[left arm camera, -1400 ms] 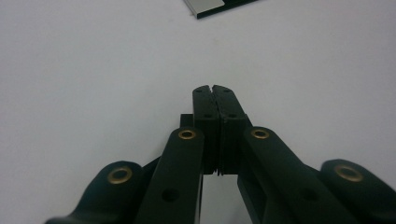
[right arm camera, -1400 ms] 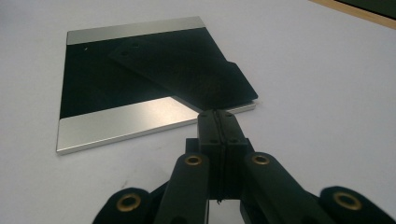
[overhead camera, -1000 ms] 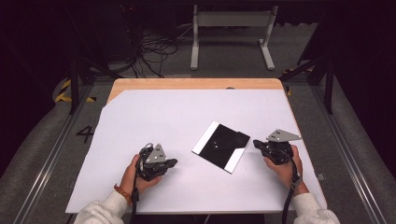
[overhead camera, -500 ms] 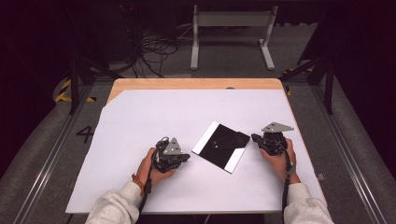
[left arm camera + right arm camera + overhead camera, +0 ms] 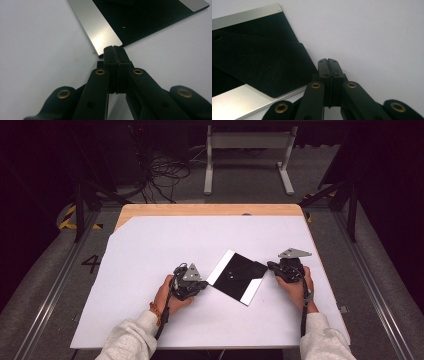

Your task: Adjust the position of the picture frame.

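Observation:
A black square plate [image 5: 231, 281] with silvery strips along two opposite edges lies tilted on the white sheet [image 5: 150, 250], right of centre. A black felt-like strip [image 5: 248, 269] with small holes rests across it. My left gripper [image 5: 204, 283] is shut, and its tips [image 5: 115, 48] sit at the near corner of one silvery strip [image 5: 97, 25]. From the other side, my right gripper [image 5: 271, 266] is also shut; its tips [image 5: 328, 61] stand just beside the end of the felt strip [image 5: 262, 65], on the white sheet. Neither holds anything.
The white sheet covers a wooden table [image 5: 210, 210] whose far edge shows bare wood. Beyond it on the dark floor are cables [image 5: 165, 175] and a grey metal stand [image 5: 247, 145]. Rails [image 5: 50, 290] run along both sides of the table.
Both hands have moved inward toward the plate. The left gripper went right and forward to its corner, the right one left and forward to the felt strip's end. The plate has stayed put.

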`<state>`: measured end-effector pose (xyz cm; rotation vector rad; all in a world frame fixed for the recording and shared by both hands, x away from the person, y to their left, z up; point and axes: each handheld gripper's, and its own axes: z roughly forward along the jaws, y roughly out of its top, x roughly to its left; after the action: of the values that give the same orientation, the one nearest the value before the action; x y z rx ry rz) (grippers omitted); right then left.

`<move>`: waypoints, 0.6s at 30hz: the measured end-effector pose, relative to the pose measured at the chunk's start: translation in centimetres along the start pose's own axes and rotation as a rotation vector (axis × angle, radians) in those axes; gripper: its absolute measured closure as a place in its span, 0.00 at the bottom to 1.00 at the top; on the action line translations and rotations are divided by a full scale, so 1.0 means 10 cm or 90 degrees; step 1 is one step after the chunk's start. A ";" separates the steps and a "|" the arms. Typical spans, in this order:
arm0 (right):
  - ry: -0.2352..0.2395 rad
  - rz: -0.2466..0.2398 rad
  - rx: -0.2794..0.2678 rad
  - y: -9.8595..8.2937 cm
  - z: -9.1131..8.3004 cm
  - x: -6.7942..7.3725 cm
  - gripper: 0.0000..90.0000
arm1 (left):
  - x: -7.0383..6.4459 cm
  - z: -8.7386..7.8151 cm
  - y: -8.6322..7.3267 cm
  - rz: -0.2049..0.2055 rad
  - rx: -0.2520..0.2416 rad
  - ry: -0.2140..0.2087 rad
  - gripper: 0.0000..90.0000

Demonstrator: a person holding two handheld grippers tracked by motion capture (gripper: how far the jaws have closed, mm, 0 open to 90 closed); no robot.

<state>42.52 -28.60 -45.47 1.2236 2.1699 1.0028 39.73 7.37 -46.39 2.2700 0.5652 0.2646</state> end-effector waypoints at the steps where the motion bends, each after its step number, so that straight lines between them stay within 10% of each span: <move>1: -0.001 -0.001 0.002 0.00 0.00 0.01 1.00 | 0.00 0.01 0.01 -0.001 0.000 0.004 1.00; 18: 0.005 -0.027 0.013 0.00 0.01 0.03 1.00 | 0.07 0.02 0.04 0.010 0.009 0.018 1.00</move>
<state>42.46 -28.31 -45.53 1.1800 2.2074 0.9717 40.52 7.28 -46.24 2.2890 0.5657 0.3027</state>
